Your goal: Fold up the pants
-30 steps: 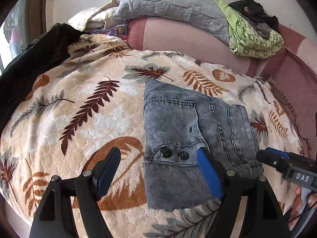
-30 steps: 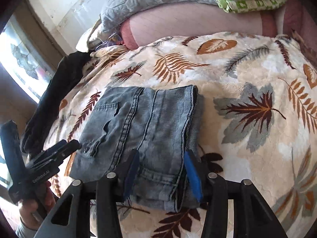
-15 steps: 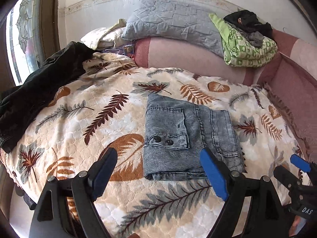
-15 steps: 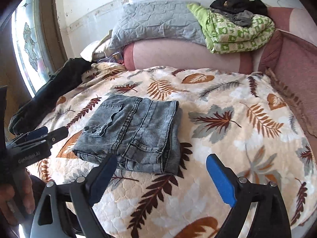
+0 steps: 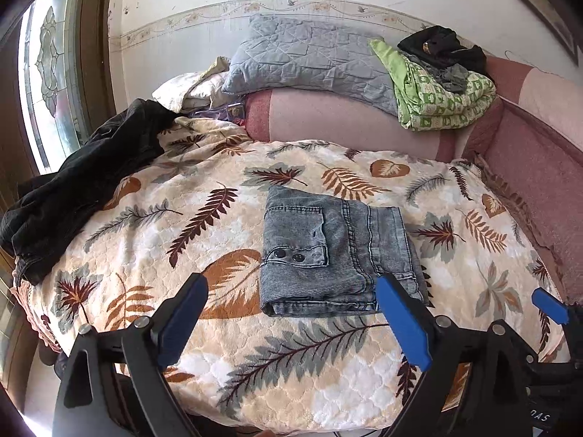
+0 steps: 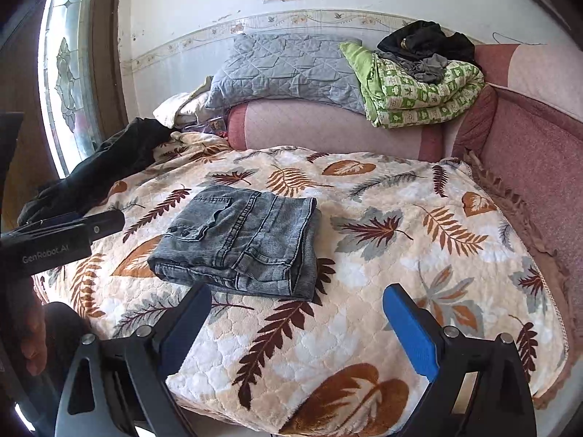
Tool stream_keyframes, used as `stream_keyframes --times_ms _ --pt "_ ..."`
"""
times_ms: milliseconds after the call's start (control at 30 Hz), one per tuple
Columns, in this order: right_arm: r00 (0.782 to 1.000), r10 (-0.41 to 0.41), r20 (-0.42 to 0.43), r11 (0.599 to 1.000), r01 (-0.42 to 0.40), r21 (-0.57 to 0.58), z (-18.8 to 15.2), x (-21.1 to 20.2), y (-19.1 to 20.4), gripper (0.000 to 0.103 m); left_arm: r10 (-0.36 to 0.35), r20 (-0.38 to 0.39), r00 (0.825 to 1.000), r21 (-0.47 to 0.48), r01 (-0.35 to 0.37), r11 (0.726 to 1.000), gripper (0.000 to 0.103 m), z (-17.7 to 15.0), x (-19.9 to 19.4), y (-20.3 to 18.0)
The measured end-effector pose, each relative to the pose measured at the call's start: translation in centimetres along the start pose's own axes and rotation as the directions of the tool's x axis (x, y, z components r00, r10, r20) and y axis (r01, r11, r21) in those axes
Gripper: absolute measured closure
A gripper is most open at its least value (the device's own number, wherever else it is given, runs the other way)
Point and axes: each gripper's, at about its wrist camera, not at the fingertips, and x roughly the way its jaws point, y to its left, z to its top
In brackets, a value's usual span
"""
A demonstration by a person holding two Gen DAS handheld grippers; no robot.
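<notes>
the pants (image 5: 335, 255) are lying folded into a compact grey denim stack at the centre of the frame, on the leaf-print blanket (image 5: 145, 225). i am holding my left gripper (image 5: 291, 322) spread and empty, and my right gripper (image 6: 297, 327) likewise. the denim is looking thick, soft and moderately heavy; i am judging the layered lower edge the best hold.

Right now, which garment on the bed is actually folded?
The grey jeans, a neat rectangle mid-blanket. The black garment lies crumpled at the window-side edge; the black clothes are heaped on the green quilt.
</notes>
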Motion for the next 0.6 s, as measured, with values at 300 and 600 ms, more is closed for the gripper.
stream_keyframes --times_ms 300,600 --pt "1.000 0.005 -0.021 1.000 -0.006 -0.023 -0.04 0.28 0.55 0.006 -0.024 -0.010 1.000 0.022 0.024 0.999 0.008 0.37 -0.53 -0.99" --pt "0.999 0.009 -0.032 0.999 -0.010 -0.031 0.34 0.83 0.92 0.006 -0.014 0.010 1.000 0.027 0.014 1.000 0.008 0.80 -0.66 -0.86"
